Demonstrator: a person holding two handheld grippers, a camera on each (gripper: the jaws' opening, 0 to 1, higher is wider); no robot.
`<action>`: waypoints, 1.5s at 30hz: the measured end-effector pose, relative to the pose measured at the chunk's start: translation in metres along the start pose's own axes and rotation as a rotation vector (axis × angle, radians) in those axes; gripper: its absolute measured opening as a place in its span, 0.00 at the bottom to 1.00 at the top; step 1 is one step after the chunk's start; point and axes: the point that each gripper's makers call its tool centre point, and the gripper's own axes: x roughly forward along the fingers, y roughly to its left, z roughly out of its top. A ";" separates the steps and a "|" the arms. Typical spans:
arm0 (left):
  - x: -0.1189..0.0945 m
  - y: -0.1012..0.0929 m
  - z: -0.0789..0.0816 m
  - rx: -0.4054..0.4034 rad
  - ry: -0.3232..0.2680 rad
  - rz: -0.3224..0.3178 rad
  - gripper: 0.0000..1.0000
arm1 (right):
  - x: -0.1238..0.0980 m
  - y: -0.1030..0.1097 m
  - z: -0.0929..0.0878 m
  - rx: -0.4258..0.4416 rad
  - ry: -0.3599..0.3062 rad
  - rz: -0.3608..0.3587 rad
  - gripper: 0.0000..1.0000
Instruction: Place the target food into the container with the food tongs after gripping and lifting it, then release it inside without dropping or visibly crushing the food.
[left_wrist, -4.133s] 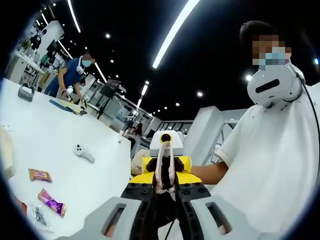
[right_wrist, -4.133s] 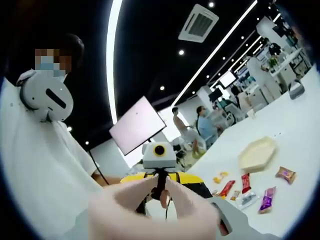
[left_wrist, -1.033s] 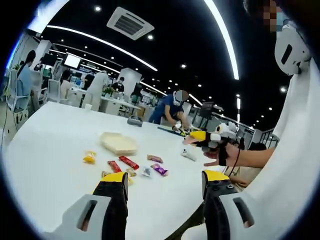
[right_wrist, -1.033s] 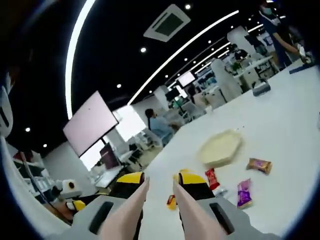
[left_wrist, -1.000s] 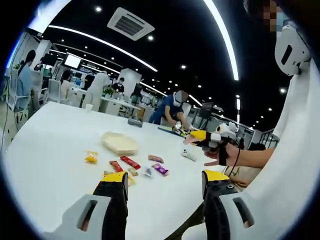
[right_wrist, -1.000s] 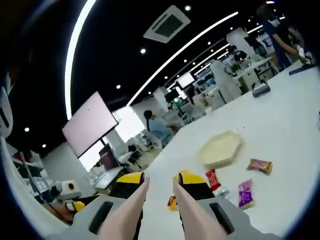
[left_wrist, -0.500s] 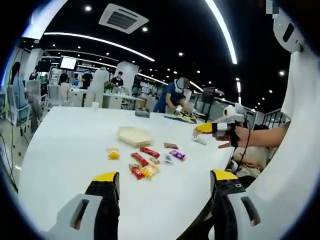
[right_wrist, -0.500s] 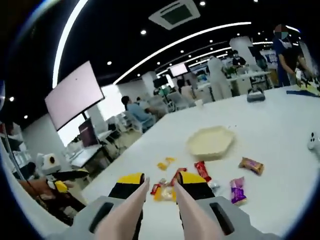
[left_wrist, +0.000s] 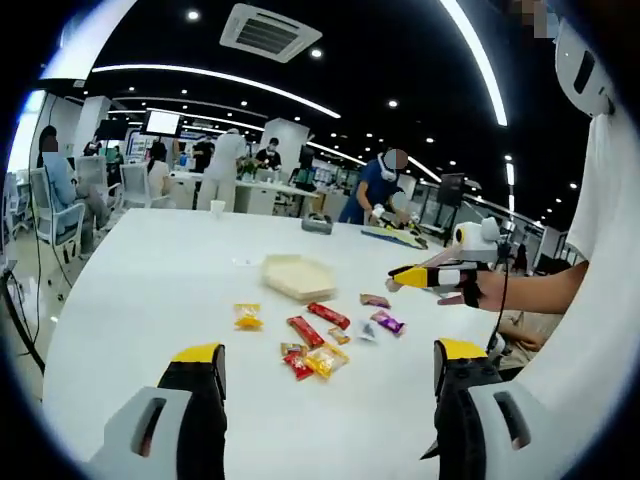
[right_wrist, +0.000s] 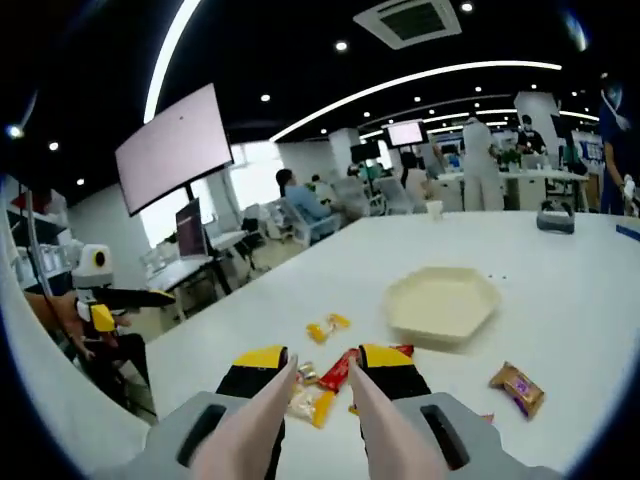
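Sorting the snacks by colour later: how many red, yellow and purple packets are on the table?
Red packets: 3
Yellow packets: 2
Purple packet: 1
Total: 6

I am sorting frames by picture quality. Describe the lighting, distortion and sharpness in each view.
Left gripper view: fisheye bends the ceiling light strips into arcs; the white table is evenly lit, the snack packets small but fairly sharp, the left gripper soft at the bottom. Right gripper view: same curved strips, a bright wall screen nearly washed out, the pale container clear, the right gripper blurred.
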 end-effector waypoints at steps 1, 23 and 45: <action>0.003 -0.003 0.002 -0.008 -0.017 0.000 0.91 | 0.003 -0.002 -0.003 -0.026 0.006 0.006 0.27; -0.001 0.000 -0.013 -0.018 0.018 0.129 1.00 | 0.061 -0.018 -0.052 -0.055 0.180 -0.053 0.27; -0.011 -0.005 -0.038 0.004 0.122 0.115 1.00 | 0.088 -0.022 -0.095 -0.166 0.346 -0.128 0.27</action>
